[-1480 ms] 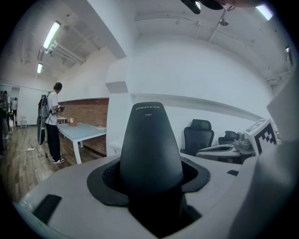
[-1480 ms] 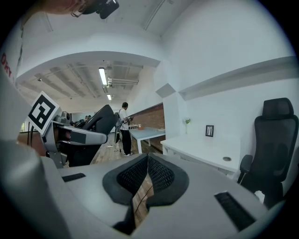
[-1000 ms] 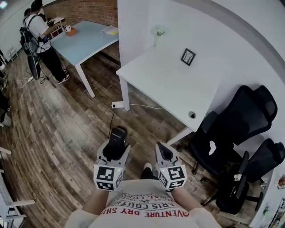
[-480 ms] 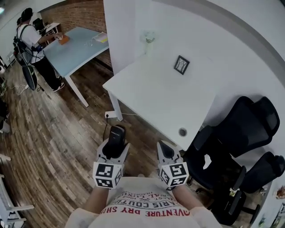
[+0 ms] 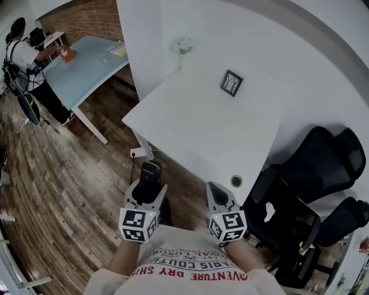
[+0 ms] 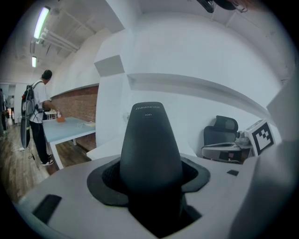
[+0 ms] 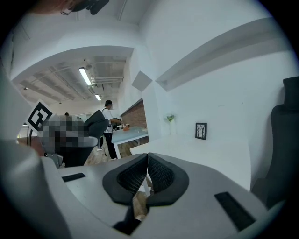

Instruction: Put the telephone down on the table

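Head view, looking steeply down. We see the left gripper clenched on a black telephone, a cordless handset whose rounded end juts forward past the jaw tips. In the left gripper view the handset stands upright between the two dark pads, which press on its sides, and we read small pale lettering near its top without being able to make it out. The telephone is therefore in the air, held over the wooden floor and just short of the near edge of the white table; no part of it touches the tabletop.

The right gripper is level with the left and apart from it. In the right gripper view we find its ribbed pads pressed together with nothing between them, so this claw is clenched and empty.

On the white table we mark a small framed picture standing towards the far side, a slim vase with a green sprig at the far edge by the wall, and a round cable hole near the corner closest to the right gripper. A white socket block with a dark cable lies on the floor by the table's leg. Black office chairs stand to the right of the table. Well apart at upper left, a person stands at a pale blue table before a brick wall
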Demonstrator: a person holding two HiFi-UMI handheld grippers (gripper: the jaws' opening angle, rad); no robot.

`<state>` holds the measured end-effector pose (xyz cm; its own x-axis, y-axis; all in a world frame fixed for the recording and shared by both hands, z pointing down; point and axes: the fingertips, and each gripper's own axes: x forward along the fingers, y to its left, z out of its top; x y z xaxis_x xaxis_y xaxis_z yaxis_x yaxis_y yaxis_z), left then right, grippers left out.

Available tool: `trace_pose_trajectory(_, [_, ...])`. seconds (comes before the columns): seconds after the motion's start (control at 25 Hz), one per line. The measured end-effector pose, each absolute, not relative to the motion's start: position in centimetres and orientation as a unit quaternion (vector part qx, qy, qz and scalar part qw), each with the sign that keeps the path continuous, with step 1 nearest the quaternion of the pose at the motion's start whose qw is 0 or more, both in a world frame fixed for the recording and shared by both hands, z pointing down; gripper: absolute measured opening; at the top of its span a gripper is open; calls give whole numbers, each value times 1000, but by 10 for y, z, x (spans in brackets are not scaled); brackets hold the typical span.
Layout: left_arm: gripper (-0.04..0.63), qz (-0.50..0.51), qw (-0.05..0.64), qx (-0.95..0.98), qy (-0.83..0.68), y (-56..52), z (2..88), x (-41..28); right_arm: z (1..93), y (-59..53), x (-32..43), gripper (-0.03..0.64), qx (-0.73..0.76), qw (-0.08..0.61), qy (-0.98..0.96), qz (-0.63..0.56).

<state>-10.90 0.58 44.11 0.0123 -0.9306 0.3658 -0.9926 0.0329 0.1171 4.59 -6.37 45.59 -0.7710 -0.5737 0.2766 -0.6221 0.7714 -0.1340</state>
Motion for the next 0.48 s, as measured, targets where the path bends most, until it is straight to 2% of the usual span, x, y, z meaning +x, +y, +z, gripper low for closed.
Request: trace_pose_trajectory(0.48, [288,102,159,785,-591,-153,425,-185,434,-172,-13,25,459,69,-877,120])
